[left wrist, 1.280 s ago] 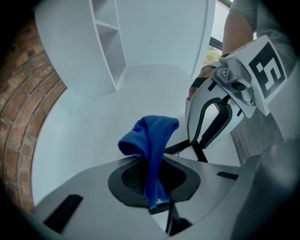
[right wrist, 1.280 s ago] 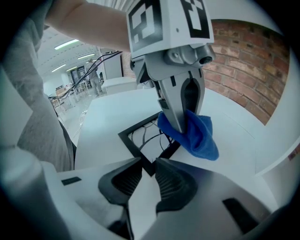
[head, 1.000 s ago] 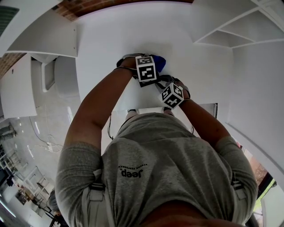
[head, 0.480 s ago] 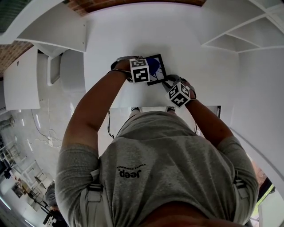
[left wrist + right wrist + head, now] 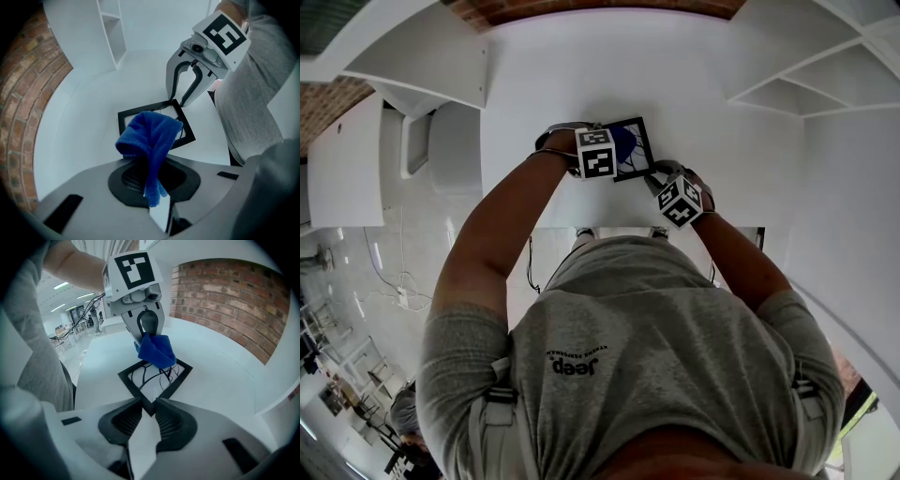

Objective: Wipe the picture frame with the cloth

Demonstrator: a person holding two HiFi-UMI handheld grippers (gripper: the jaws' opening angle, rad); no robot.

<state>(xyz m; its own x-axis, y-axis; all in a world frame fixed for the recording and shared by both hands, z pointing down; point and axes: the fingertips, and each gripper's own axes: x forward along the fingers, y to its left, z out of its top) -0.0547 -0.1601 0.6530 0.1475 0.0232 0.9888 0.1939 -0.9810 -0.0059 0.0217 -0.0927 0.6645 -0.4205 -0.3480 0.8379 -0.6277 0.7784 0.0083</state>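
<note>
A black picture frame (image 5: 641, 141) with a line drawing lies flat on the white table (image 5: 722, 141). My left gripper (image 5: 614, 150) points straight down over it and is shut on a blue cloth (image 5: 150, 133). The cloth hangs down onto the frame (image 5: 187, 131) and covers much of the picture. The same cloth (image 5: 157, 351) shows in the right gripper view, bunched under the left gripper (image 5: 149, 341) on the frame's far half. My right gripper (image 5: 150, 409) is shut on the frame's (image 5: 180, 376) near corner, one pad on each side. The left gripper view has that right gripper (image 5: 182, 101) at the frame's far corner.
White shelves (image 5: 422, 66) stand at the table's left, and more white shelving (image 5: 806, 75) at its right. A brick wall (image 5: 225, 296) curves behind the table. The table's near edge (image 5: 741, 225) runs just below my hands.
The left gripper has slid the cloth sideways across the frame, and more of the frame's black border now shows. The right gripper has kept its hold on the corner.
</note>
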